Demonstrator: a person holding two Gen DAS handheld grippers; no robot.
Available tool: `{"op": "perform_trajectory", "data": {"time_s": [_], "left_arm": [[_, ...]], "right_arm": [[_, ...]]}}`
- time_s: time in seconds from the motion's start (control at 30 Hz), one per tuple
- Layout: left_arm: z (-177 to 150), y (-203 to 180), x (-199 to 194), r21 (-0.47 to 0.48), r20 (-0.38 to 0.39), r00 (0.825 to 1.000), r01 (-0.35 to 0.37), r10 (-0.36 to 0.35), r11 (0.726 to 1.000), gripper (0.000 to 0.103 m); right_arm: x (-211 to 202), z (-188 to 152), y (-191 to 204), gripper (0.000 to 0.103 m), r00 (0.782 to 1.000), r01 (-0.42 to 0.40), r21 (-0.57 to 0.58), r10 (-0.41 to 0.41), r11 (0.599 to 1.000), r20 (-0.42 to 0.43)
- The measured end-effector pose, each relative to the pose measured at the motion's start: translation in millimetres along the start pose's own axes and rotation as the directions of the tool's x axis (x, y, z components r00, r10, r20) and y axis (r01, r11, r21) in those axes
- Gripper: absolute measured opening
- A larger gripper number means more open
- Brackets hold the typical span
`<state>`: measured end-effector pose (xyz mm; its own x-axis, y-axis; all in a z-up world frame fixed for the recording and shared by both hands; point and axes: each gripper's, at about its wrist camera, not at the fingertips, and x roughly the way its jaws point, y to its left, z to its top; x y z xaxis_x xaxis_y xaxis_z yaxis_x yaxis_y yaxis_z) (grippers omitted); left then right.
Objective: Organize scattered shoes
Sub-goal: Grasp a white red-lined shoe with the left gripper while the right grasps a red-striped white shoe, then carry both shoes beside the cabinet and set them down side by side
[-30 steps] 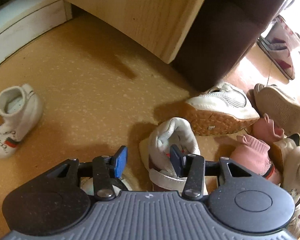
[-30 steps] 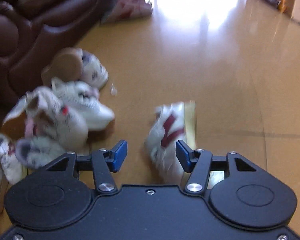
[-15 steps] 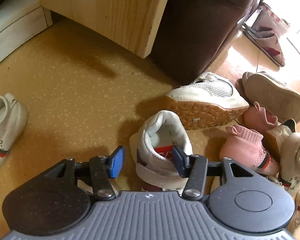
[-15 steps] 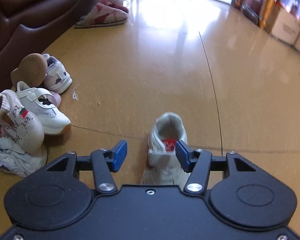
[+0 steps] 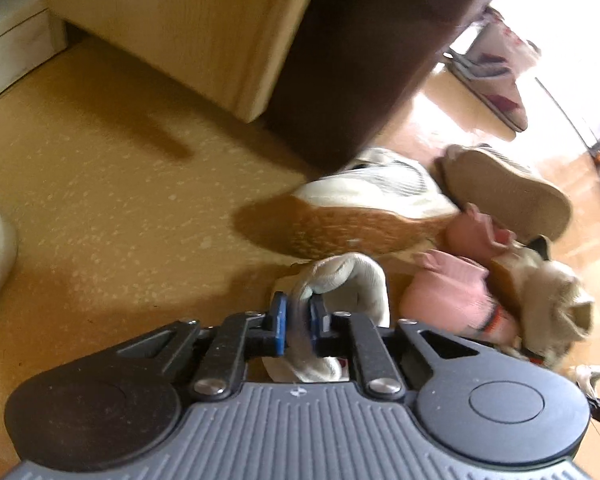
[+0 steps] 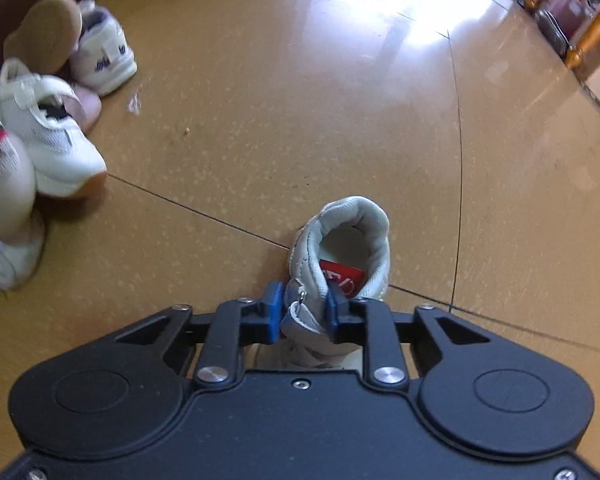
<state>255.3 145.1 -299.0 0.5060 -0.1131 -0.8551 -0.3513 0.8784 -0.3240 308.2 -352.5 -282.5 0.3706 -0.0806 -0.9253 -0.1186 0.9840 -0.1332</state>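
White high-top shoe, padded collar, red insole label

The floor is smooth and glossy, with pale speckles. The cabinet looks like light wood with a matt grain. The sofa seems dark brown leather. The pink shoe is soft knitted cloth. The white sneaker has mesh cloth and a rough brown rubber sole.

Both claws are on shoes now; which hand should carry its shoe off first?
Probably right. The right claw pinches a white shoe alone on open floor, while the left claw's shoe sits against the shoe pile.
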Motion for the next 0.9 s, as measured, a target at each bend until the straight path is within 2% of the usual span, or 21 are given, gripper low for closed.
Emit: {"op": "perform_trajectory", "data": {"time_s": [0.13, 0.33, 0.47, 0.53, 0.63, 0.7, 0.8, 0.9], "left_arm": [[-1.1, -13.3, -23.4, 0.039, -0.013, 0.998, 0.057, -0.057, 0.998, 0.01], [-11.1, -31.7, -62.6, 0.161, -0.045, 0.992, 0.12, -0.114, 0.98, 0.01], [-30.3, -34.2, -94.0, 0.253, -0.123, 0.978, 0.195, -0.168, 0.948, 0.01], [-45.0, -30.4, -104.5, 0.304, -0.2, 0.964, 0.232, -0.176, 0.924, 0.01], [-62.0, -22.4, -106.1, 0.341, -0.282, 0.945, 0.258, -0.164, 0.904, 0.01], [-79.7, -17.0, -96.7, 0.402, -0.334, 0.937, 0.239, -0.101, 0.884, 0.01], [-92.4, -16.2, -82.6, 0.465, -0.362, 0.931, 0.223, -0.046, 0.857, 0.009], [-91.8, -23.2, -64.6, 0.51, -0.355, 0.934, 0.221, -0.03, 0.832, 0.009]], "right_arm": [[-22.8, -10.1, -5.0, 0.012, 0.998, -0.07, 0.127, 0.069, 0.989, 0.009], [-59.5, -27.1, 16.9, 0.012, 0.987, -0.157, 0.183, 0.151, 0.971, 0.047], [-92.3, -51.3, 51.8, 0.012, 0.971, -0.239, 0.219, 0.227, 0.946, 0.078], [-102.8, -64.3, 73.9, 0.012, 0.961, -0.275, 0.218, 0.265, 0.936, 0.076], [-109.6, -82.6, 106.8, 0.012, 0.947, -0.322, 0.202, 0.318, 0.925, 0.054], [-113.9, -101.9, 135.5, 0.012, 0.93, -0.363, 0.209, 0.365, 0.908, 0.029], [-112.4, -119.6, 162.9, 0.012, 0.913, -0.398, 0.217, 0.409, 0.891, -0.005], [-103.1, -130.8, 191.2, 0.012, 0.897, -0.421, 0.2, 0.439, 0.885, -0.048]]}}
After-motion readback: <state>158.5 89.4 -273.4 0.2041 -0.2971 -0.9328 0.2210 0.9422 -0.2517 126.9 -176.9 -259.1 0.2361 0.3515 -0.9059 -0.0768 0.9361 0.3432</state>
